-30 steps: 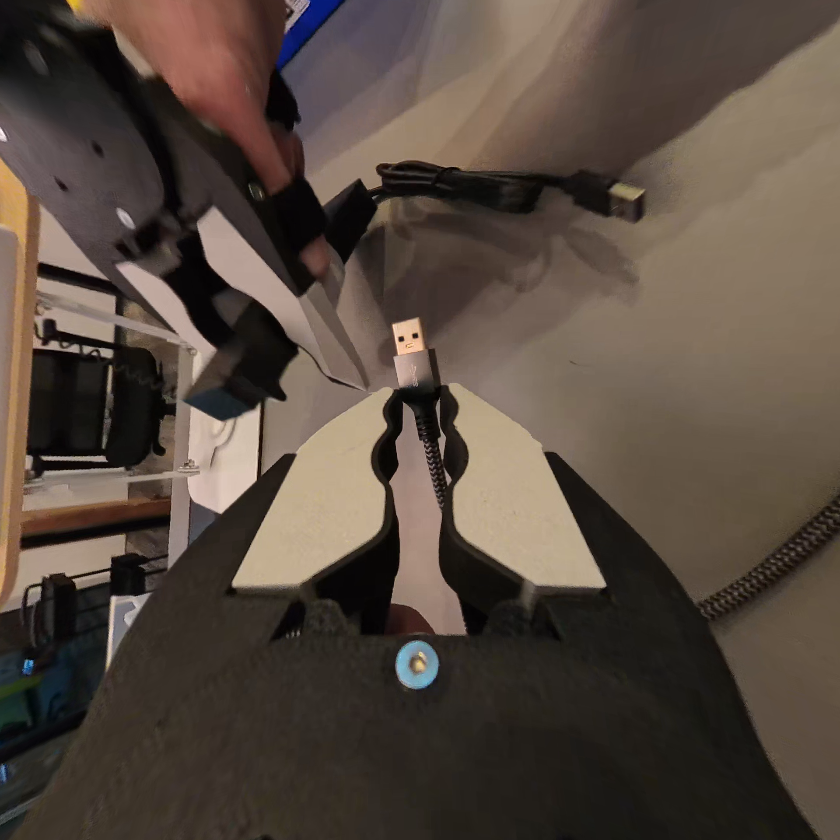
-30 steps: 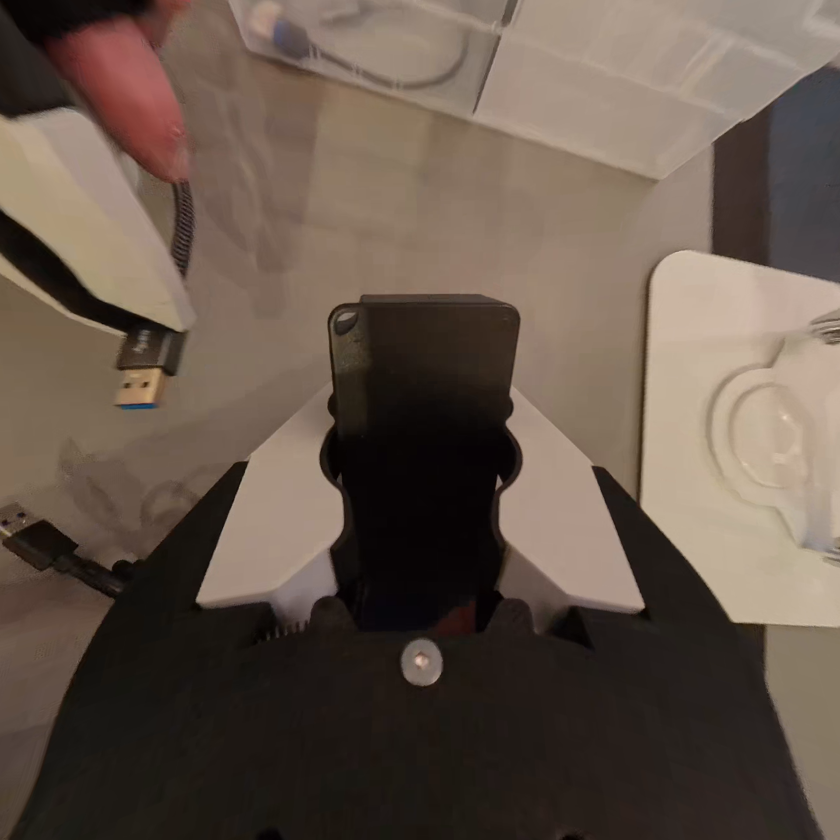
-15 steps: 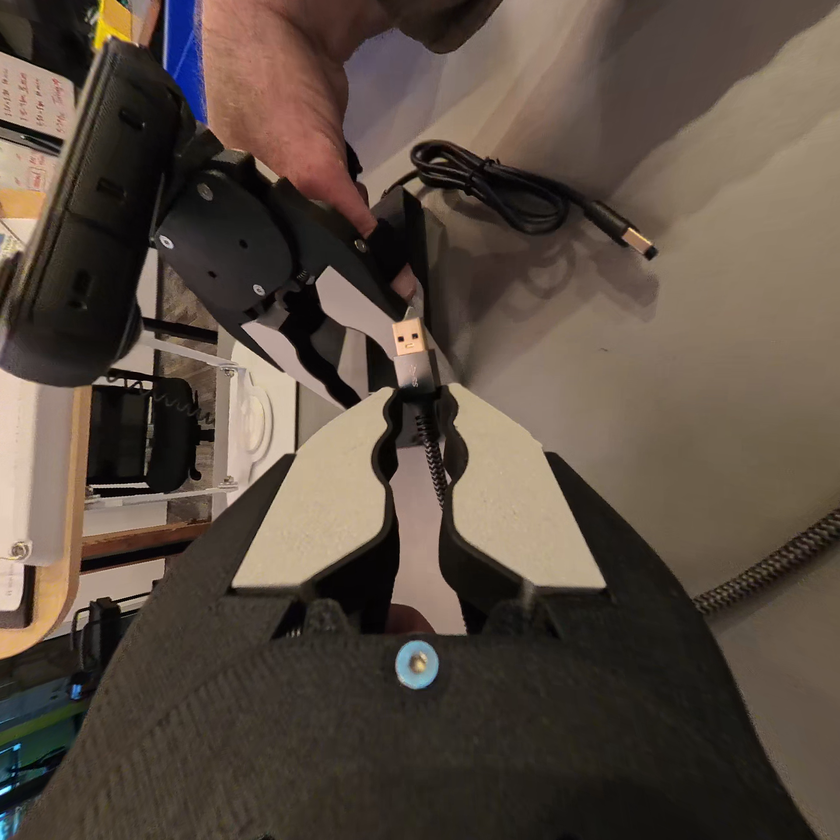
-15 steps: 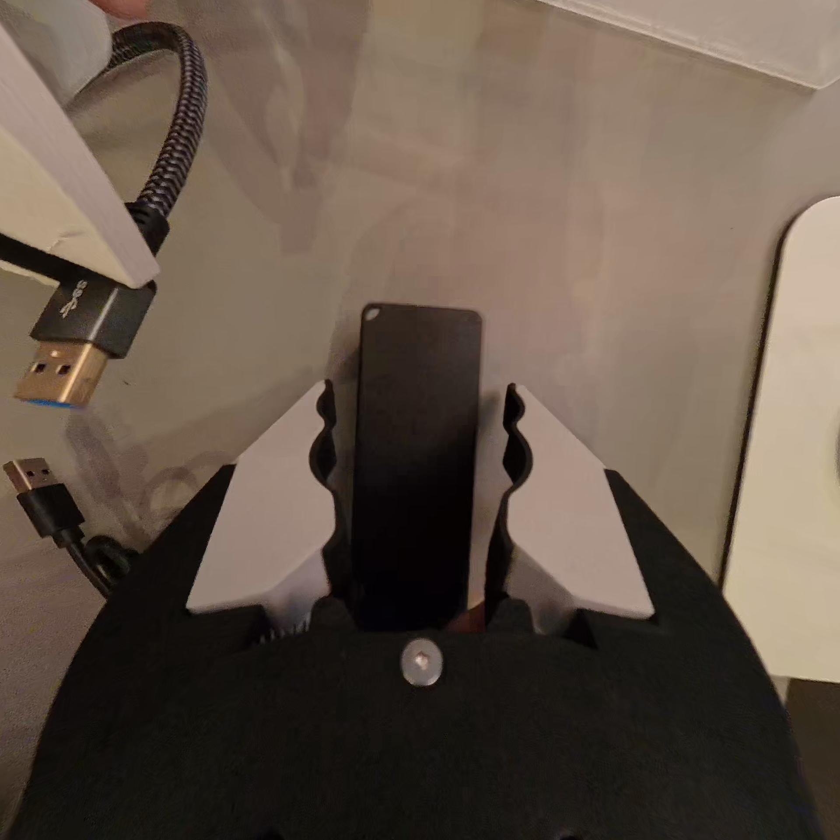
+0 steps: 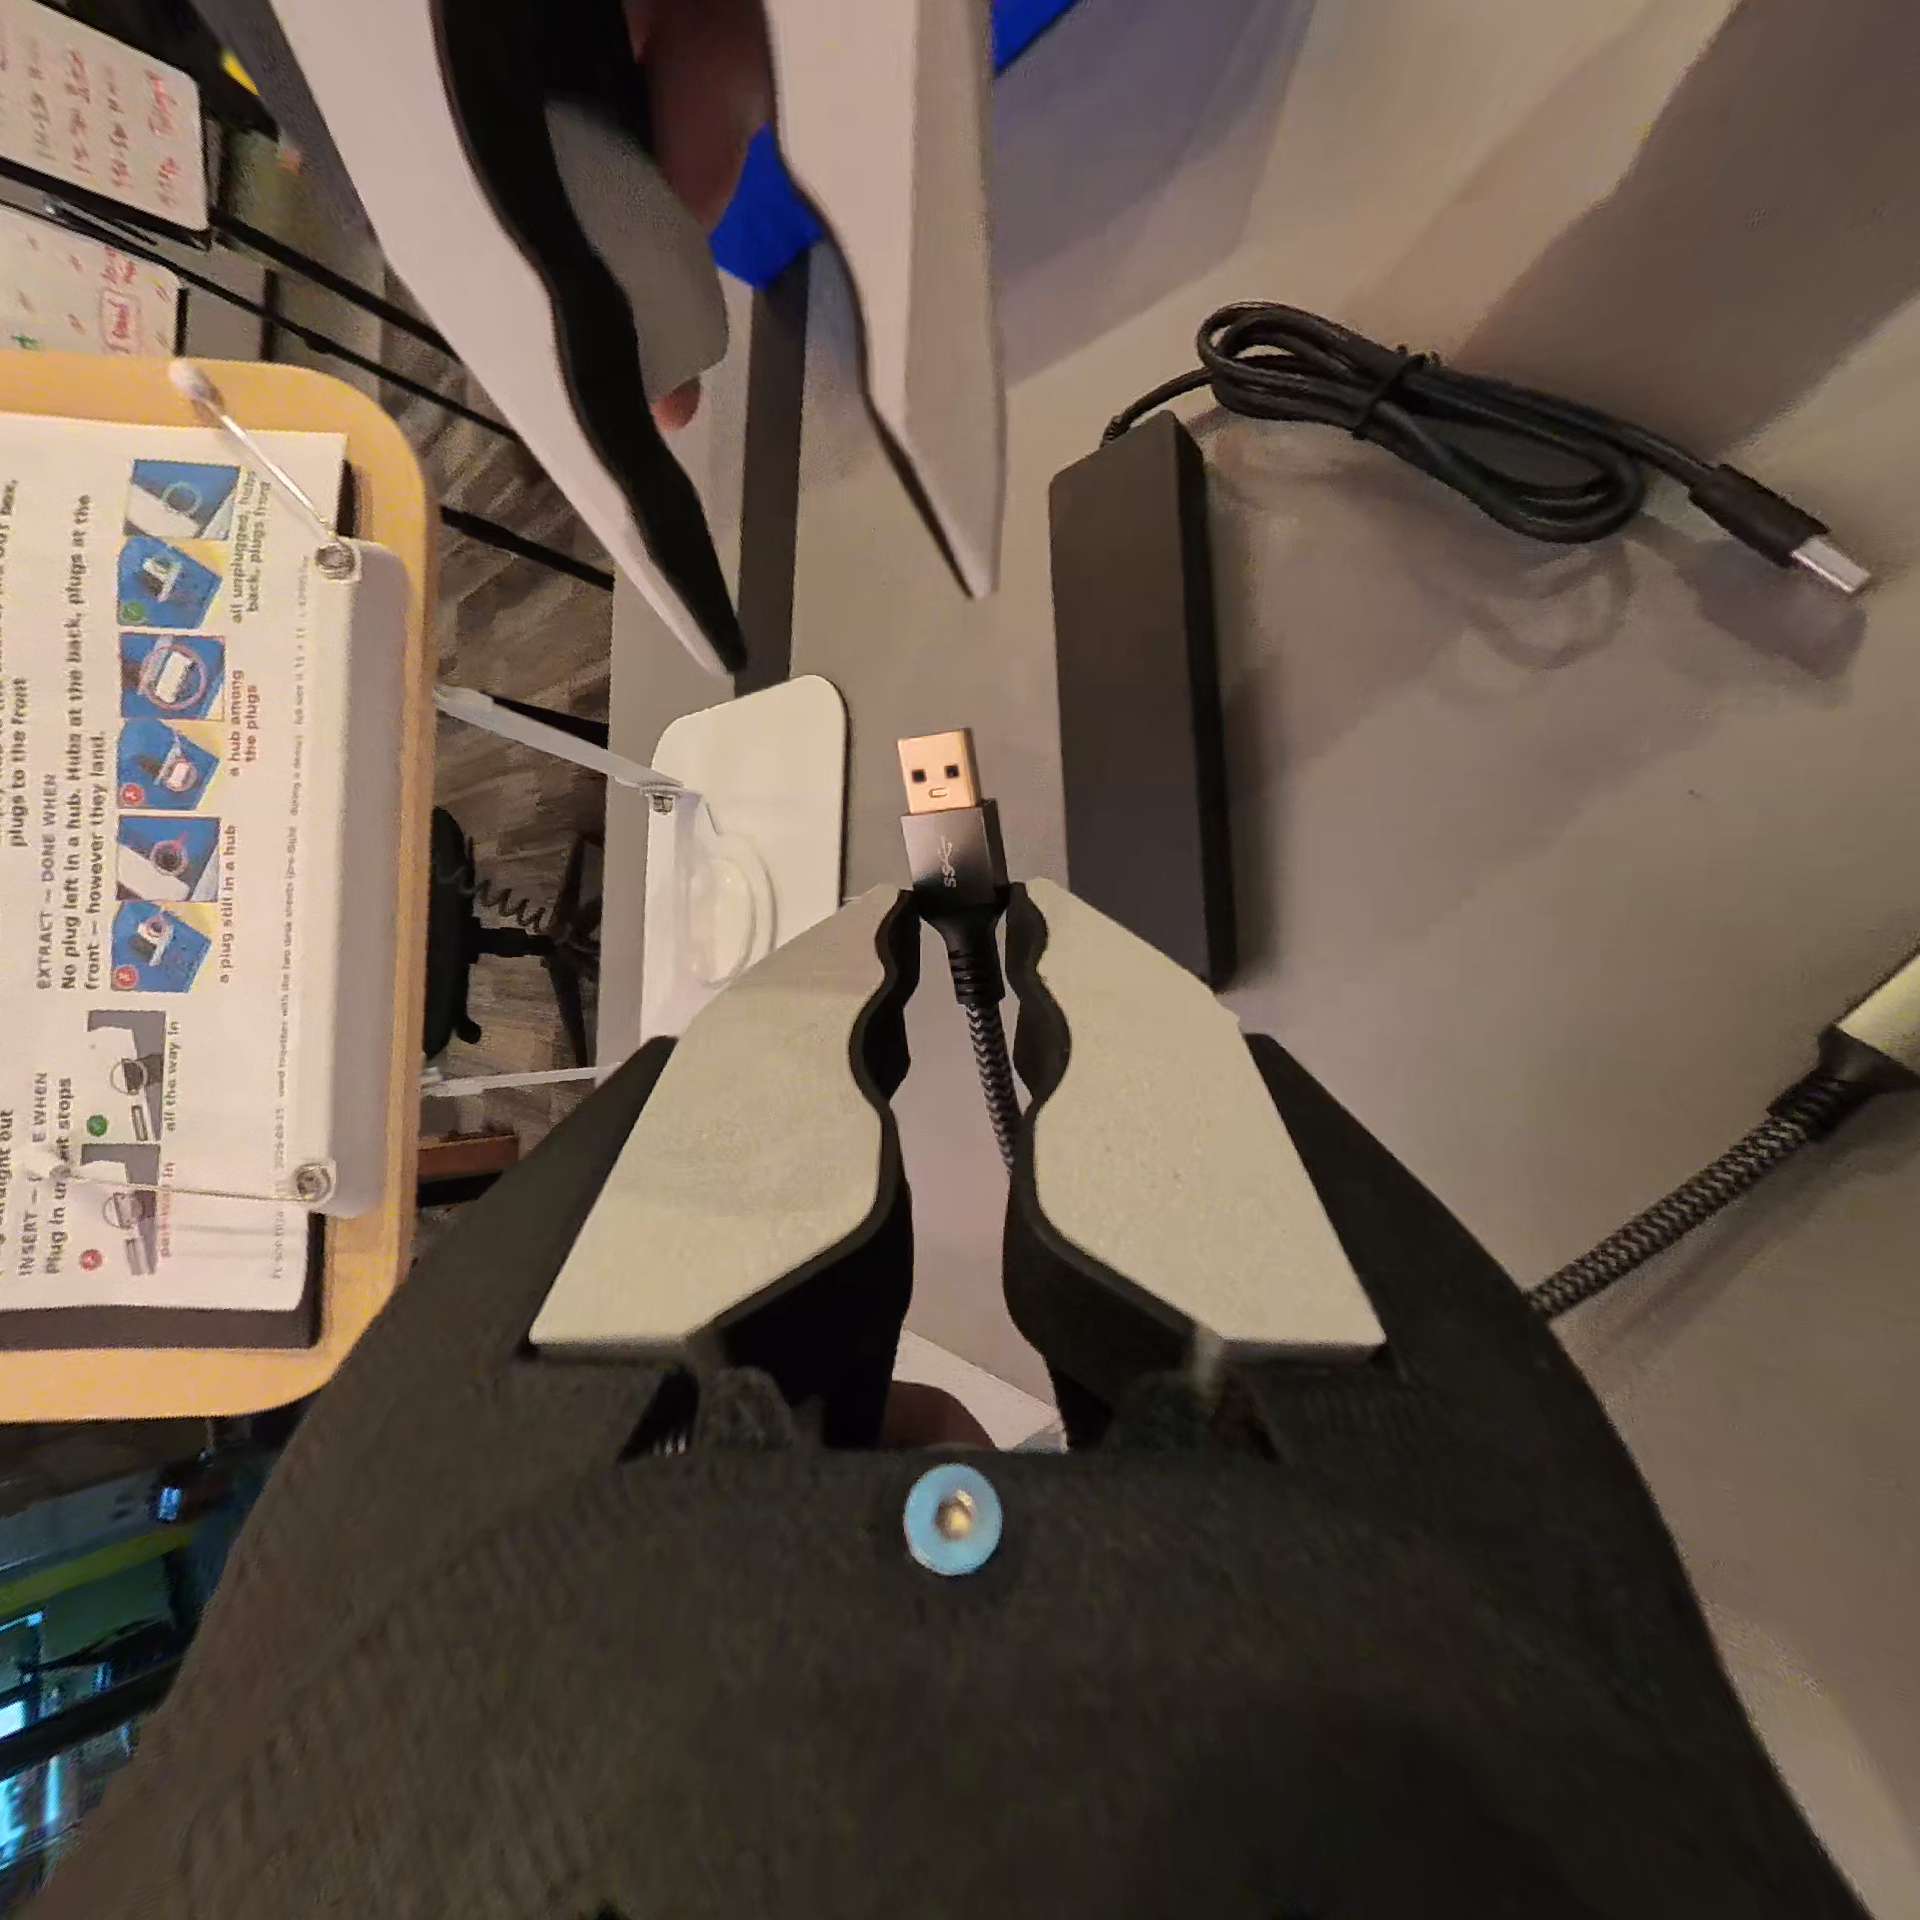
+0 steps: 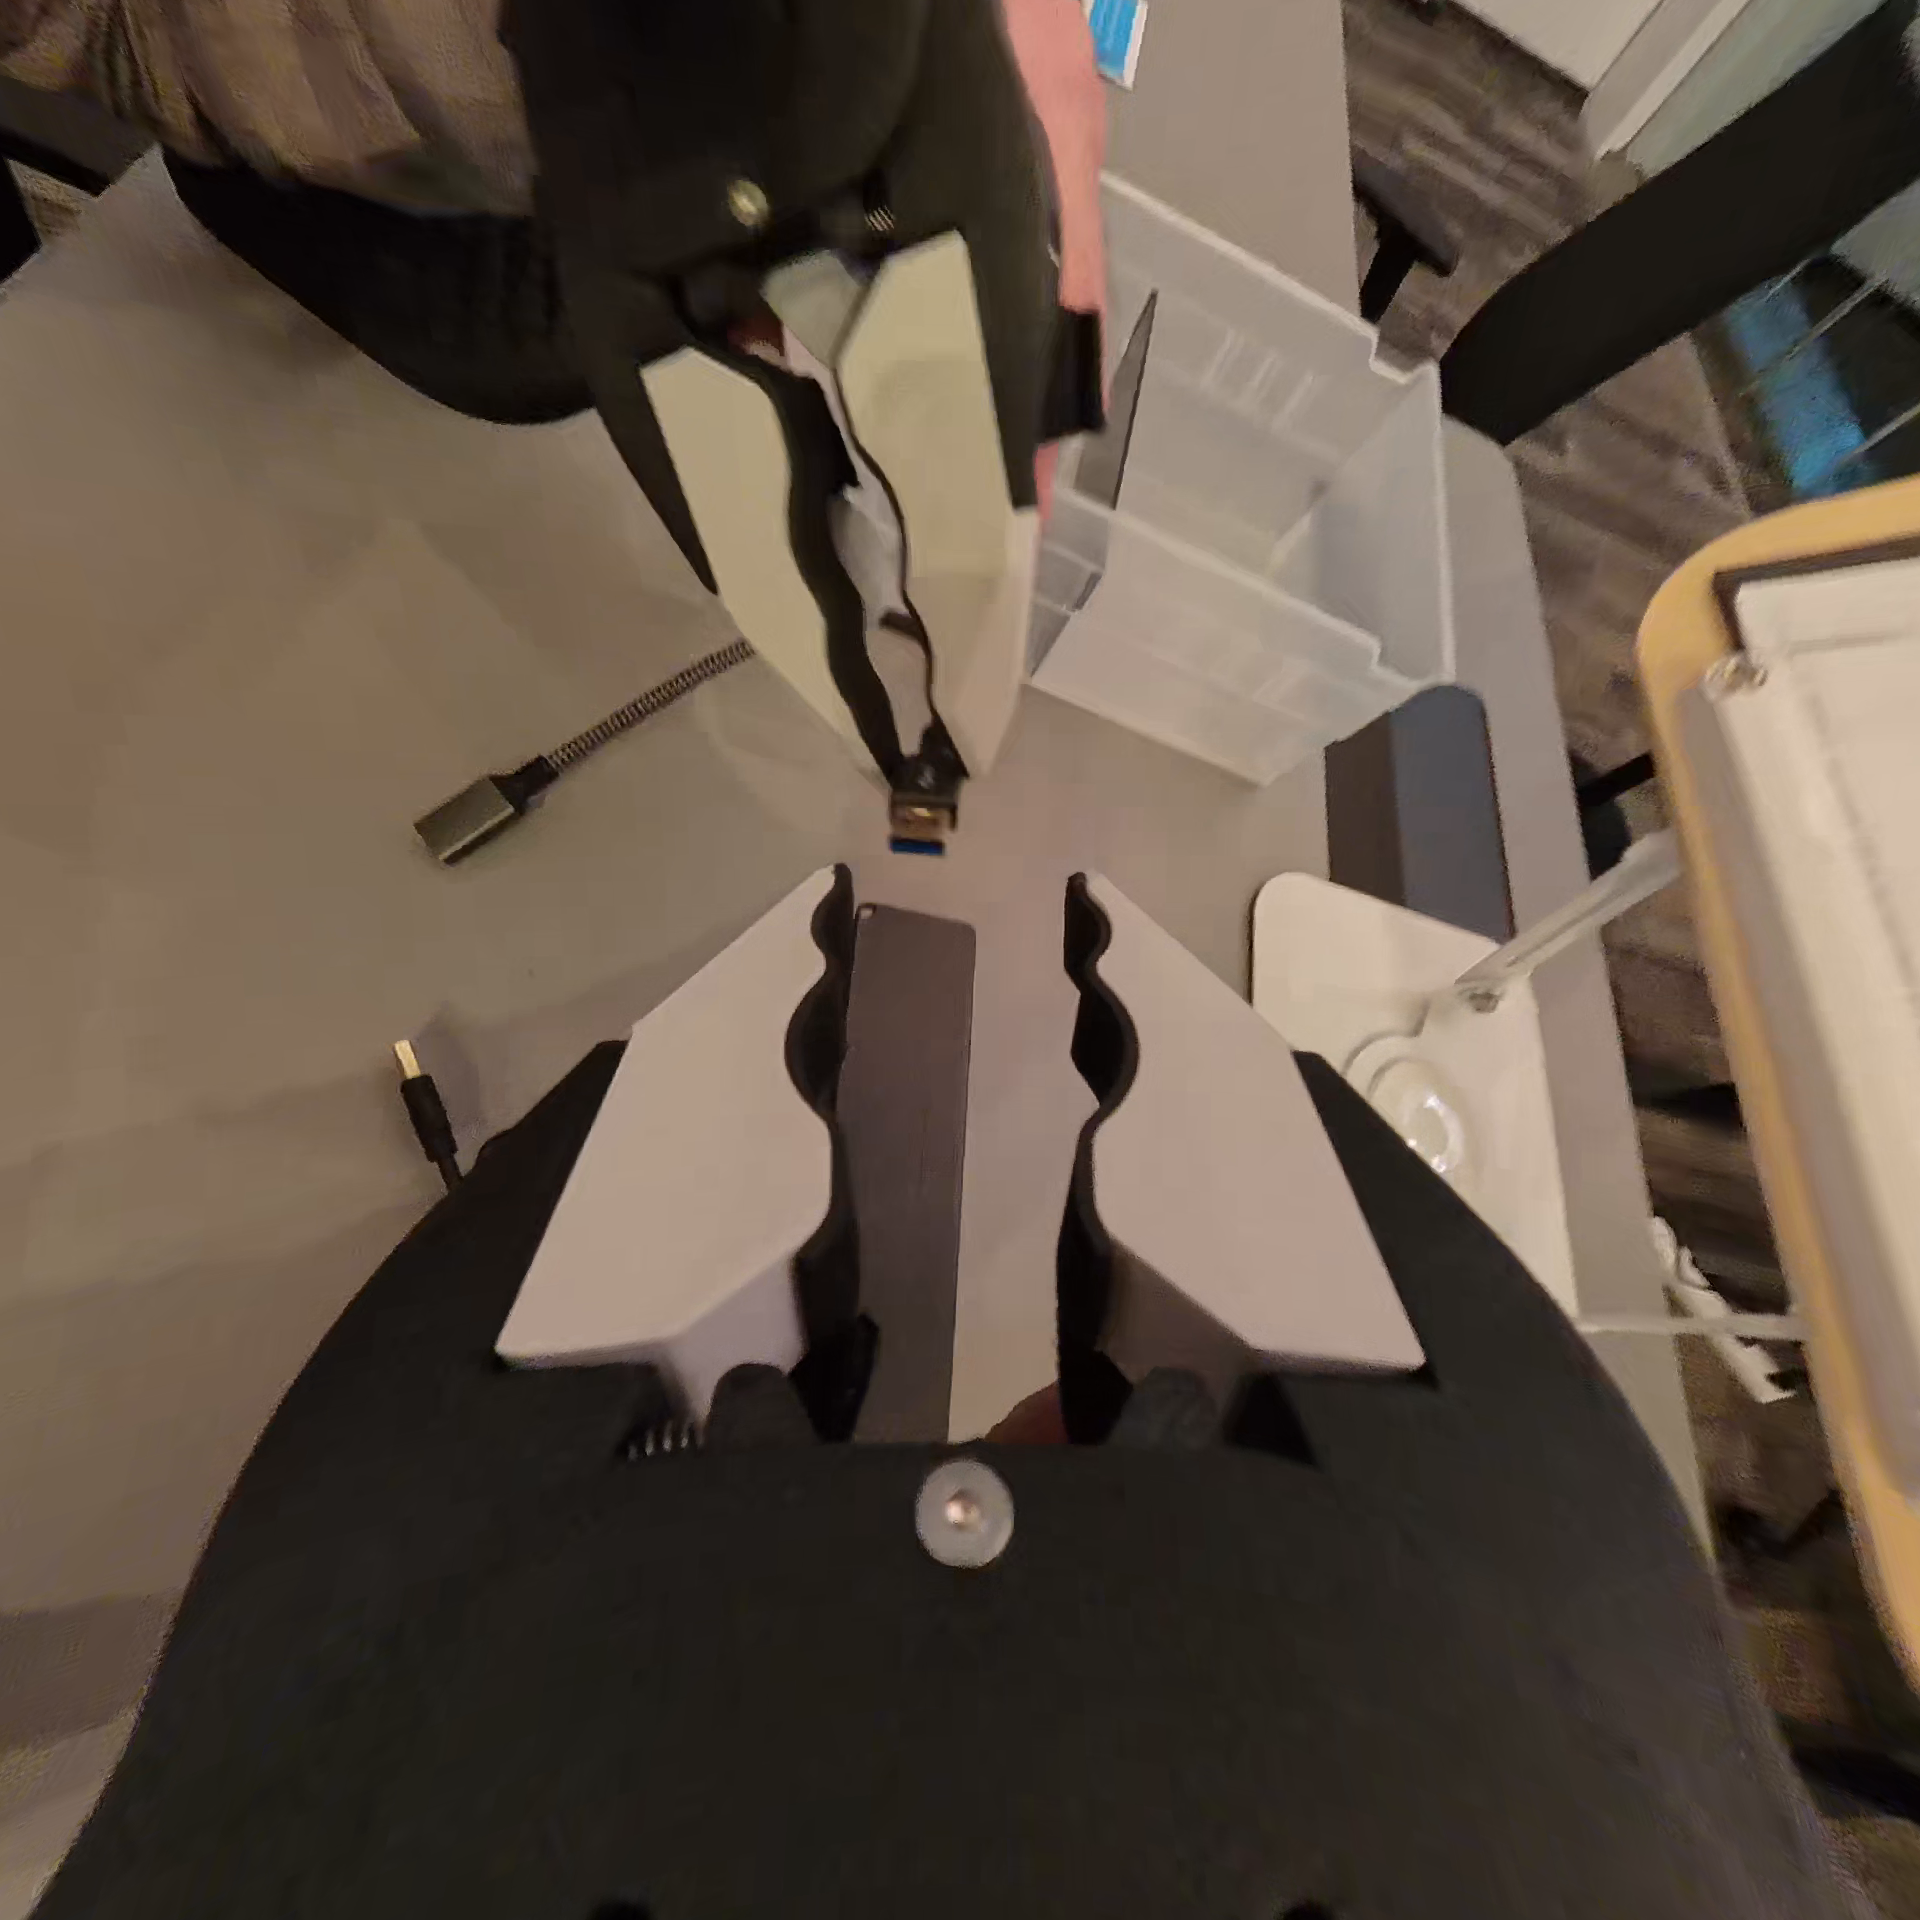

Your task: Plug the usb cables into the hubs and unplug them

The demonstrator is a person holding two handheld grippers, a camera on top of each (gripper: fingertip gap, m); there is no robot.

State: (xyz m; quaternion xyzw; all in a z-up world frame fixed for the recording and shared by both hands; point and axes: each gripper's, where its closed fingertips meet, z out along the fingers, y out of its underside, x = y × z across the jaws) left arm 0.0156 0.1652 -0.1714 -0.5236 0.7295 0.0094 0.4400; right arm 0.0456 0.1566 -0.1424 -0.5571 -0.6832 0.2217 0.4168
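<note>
**Two grippers face to face: plug held, hub loose**

Two fingertips of the left gripper [image 5: 951, 899] are pinched on the dark shell of the USB plug [image 5: 943, 800]. Its gold metal end sticks out straight ahead of the tips, and the braided cable [image 5: 982, 1039] runs back between the fingers. The right gripper [image 6: 956, 883] stands wide. The hub [image 6: 904, 1143], a dark slab, shows between its fingers, close against the left one with a clear gap to the right one, so nothing is clamped. Whether the hub touches that left finger cannot be told.

In the left wrist view the hub lies on the table [image 5: 1558, 935], ahead and just right of the plug. Its own black cable [image 5: 1403, 436] is bundled beyond it. Farther left of the left gripper are a white tray [image 5: 748, 748] and a wooden board with an instruction sheet [image 5: 384, 727]. In the right wrist view a clear plastic bin [image 6: 1247, 582] sits ahead and to the right.

The step in hand looks like insertion, with no plug seated yet. The next move probably calls for the right gripper to close across the hub and steady it. The left gripper would then square the plug's flat face to a port and push straight in. The ports are not visible here, so their side is uncertain.
</note>
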